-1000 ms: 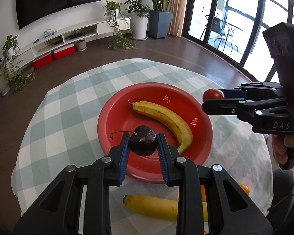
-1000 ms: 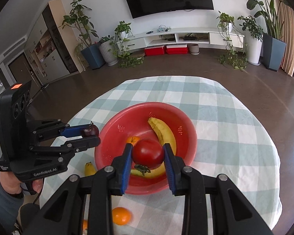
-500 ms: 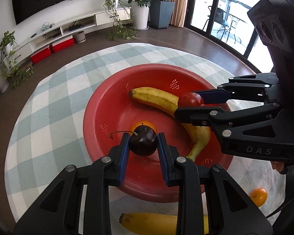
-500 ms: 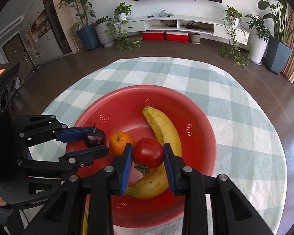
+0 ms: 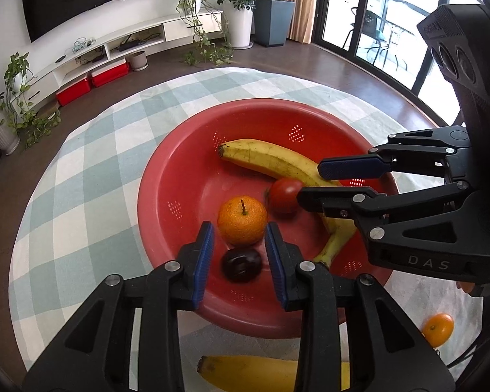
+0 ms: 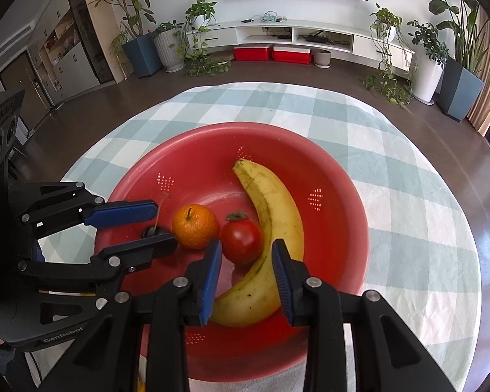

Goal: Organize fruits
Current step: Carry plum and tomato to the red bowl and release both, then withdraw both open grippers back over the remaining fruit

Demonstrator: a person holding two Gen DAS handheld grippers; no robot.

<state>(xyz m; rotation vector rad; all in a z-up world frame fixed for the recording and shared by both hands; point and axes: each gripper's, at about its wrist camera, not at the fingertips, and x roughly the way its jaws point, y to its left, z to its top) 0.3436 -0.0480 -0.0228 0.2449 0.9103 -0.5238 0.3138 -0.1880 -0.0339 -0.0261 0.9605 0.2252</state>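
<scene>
Cherry (image 5: pixel 241 265) dropped, left claw (image 5: pixel 239 258) tilted down

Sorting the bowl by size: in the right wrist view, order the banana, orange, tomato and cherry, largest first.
1. banana
2. orange
3. tomato, looks close to the orange, so those two are unsure
4. cherry, mostly hidden behind the left tool, clearly smallest

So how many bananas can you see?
2. One banana lies inside the red bowl. The second banana lies on the tablecloth just outside the bowl, partly hidden behind the tongs.
</scene>
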